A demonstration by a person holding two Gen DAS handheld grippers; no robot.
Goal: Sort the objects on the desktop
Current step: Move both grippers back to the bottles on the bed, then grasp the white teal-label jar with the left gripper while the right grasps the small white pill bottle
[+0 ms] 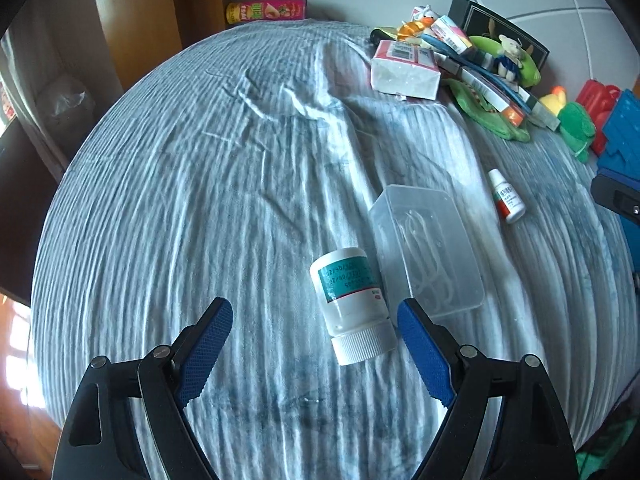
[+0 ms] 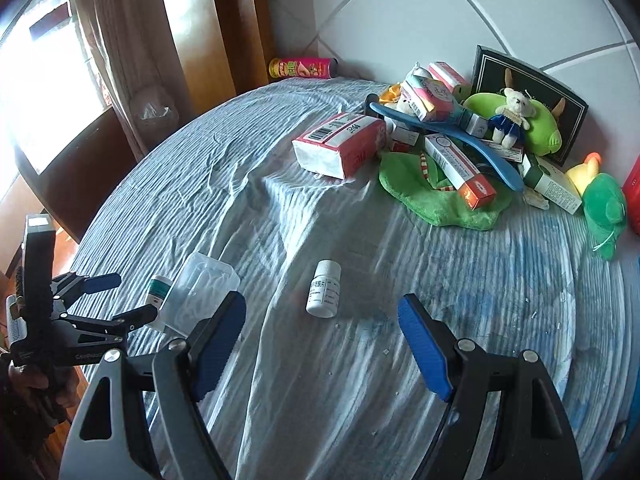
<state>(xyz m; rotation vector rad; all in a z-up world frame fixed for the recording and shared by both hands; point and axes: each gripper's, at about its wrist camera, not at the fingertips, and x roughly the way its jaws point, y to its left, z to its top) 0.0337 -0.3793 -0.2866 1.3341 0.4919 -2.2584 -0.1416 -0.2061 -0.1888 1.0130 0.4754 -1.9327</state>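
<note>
Right now my left tongs [image 1: 316, 332] hang over the striped sheet [image 1: 160, 220] with the jaws spread wide and nothing gripped. A white bottle with a teal label [image 1: 352, 304] lies on its side between the blue pads [image 1: 208, 348], nearer the right-hand one, cap toward me, touching neither pad as far as I can tell. Just beyond the right pad, beside the bottle, sits a clear plastic box [image 1: 428, 252], empty-looking and lying flat. Further out and to the right lies a small dropper bottle [image 1: 506, 196] with a red and green label.

My right tongs [image 2: 322, 344] are likewise wide open and hold nothing. Ahead of them, between the lines of the two pads but well short of contact, a small white pill bottle [image 2: 324, 290] lies on the sheet. Off to their left I can see the left tongs [image 2: 108, 300] from the side, a hand [image 2: 36, 384] around the grip, with the clear box and teal bottle at their tips.

Far beyond both tongs, near the headboard [image 2: 460, 20], is the unsorted heap: a tissue pack [image 2: 340, 144], a green cloth [image 2: 436, 196], medicine cartons, a blue shoehorn-like tool [image 2: 448, 132], a small bear [image 2: 512, 116] on a green cushion, and a dark frame [image 2: 532, 80]. At the far left edge lies a pink crisp tube [image 2: 304, 68].
</note>
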